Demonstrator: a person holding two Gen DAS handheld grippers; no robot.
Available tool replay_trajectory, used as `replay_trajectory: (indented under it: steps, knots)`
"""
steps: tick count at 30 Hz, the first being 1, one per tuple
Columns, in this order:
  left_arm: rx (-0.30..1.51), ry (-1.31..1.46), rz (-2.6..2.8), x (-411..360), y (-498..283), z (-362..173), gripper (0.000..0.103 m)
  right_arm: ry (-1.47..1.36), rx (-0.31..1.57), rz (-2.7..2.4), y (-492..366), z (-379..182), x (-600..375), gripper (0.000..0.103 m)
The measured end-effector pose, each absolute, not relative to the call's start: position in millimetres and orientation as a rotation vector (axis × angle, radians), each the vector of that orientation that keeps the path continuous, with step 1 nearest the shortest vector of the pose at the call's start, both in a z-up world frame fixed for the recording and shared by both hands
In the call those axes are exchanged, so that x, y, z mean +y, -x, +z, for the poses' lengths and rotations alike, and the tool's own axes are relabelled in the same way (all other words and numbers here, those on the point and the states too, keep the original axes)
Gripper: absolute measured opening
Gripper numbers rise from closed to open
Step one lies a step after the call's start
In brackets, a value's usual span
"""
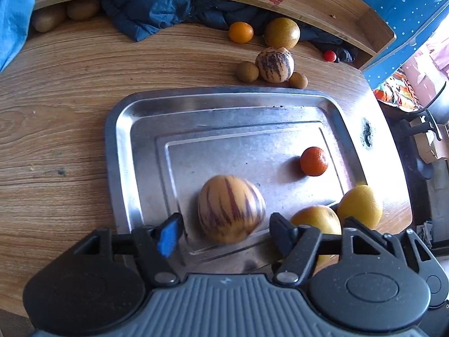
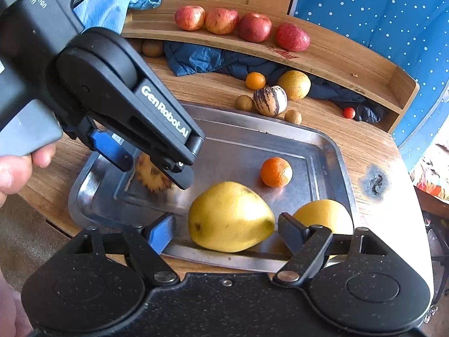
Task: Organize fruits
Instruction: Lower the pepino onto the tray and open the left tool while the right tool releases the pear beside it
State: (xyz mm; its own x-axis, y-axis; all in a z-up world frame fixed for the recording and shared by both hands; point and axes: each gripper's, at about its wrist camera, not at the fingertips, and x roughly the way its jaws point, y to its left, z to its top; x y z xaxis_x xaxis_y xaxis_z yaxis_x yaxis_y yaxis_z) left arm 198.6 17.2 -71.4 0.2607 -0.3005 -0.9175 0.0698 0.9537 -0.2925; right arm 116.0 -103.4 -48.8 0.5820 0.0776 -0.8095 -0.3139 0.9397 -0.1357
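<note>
Metal tray (image 1: 126,129), striped melon (image 1: 231,209) (blurred), tangerine (image 1: 313,161), yellow pear (image 2: 230,216)

Wooden table (image 1: 56,118) extends ahead of and left of the gripper, grain visible — a dark burn-like mark (image 2: 376,182) sits on it to the right. Dark blue crumpled cloth (image 2: 202,59) lies far ahead, tucked under a raised curved wooden shelf (image 2: 336,53). Red stain (image 2: 283,52) on the shelf surface. Blue fabric with white dots (image 2: 378,8) stands beyond, upper right. Light blue cloth (image 1: 14,19) at far left — extent unclear.
</note>
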Motion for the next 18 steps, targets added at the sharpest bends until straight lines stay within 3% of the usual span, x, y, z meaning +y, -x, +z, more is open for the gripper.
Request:
replay_trajectory:
  steps: [2, 6, 8, 18]
  knots:
    - [1.282, 0.187, -0.244, 18.1, -194.9, -68.7, 0.086, 0.27, 0.917, 0.235, -113.1, -46.2, -105.5, 0.088]
    - [1.279, 0.137, -0.217, 21.3, -185.7, -62.0, 0.097, 0.261, 0.908, 0.238, -107.1, -41.5, -109.3, 0.094]
    - [1.282, 0.117, -0.205, 25.0, -180.2, -58.8, 0.098, 0.25, 0.903, 0.241, -103.8, -39.5, -111.2, 0.099]
    - [1.307, 0.051, -0.119, 43.9, -153.9, -51.2, 0.102, 0.216, 0.882, 0.256, -91.3, -32.7, -111.9, 0.102]
